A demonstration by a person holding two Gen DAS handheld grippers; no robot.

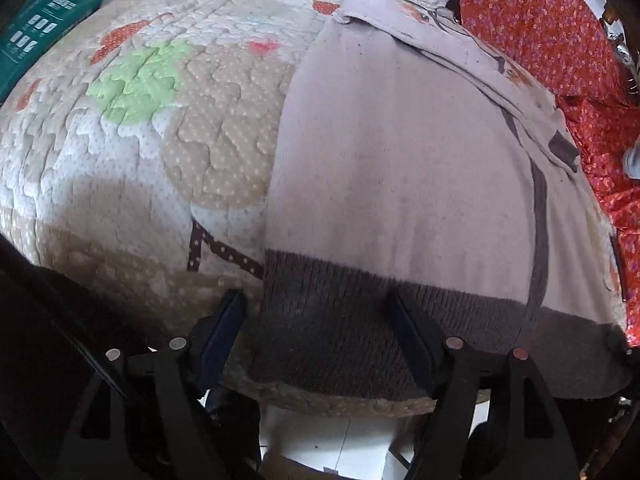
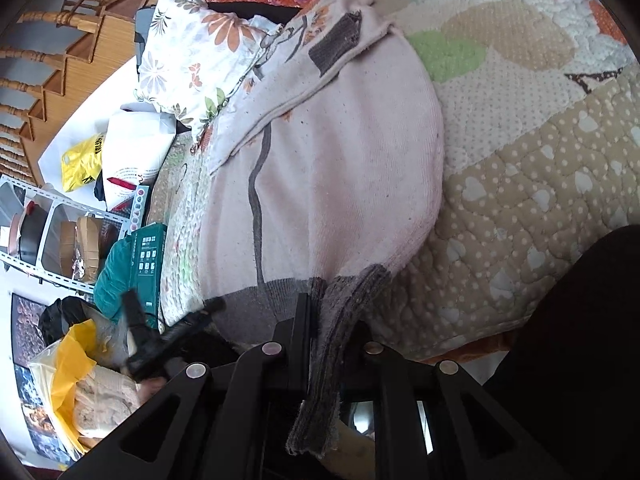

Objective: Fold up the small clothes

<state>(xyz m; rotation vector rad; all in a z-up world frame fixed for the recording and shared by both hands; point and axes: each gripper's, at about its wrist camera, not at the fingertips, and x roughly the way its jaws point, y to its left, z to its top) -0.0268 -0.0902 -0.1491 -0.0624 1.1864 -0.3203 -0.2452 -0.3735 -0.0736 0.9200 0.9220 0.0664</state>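
Sweater [image 1: 400, 152] flat on quilt [image 1: 120, 152], hem at near edge. Left gripper [image 1: 316, 320] wide apart, straddling hem corner for pickup. Right gripper [image 2: 332, 320] clamped on bunched hem [image 2: 320, 380], ready to lift for fold.

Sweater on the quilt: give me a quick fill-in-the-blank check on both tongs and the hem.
1. The right tongs are shut on the sweater's ribbed ____.
2. The left tongs are ____, straddling the brown hem.
3. The pale sweater lies on a patchwork ____.
4. At the quilt's corner lies a ____ box.

Missing: hem; open; quilt; green
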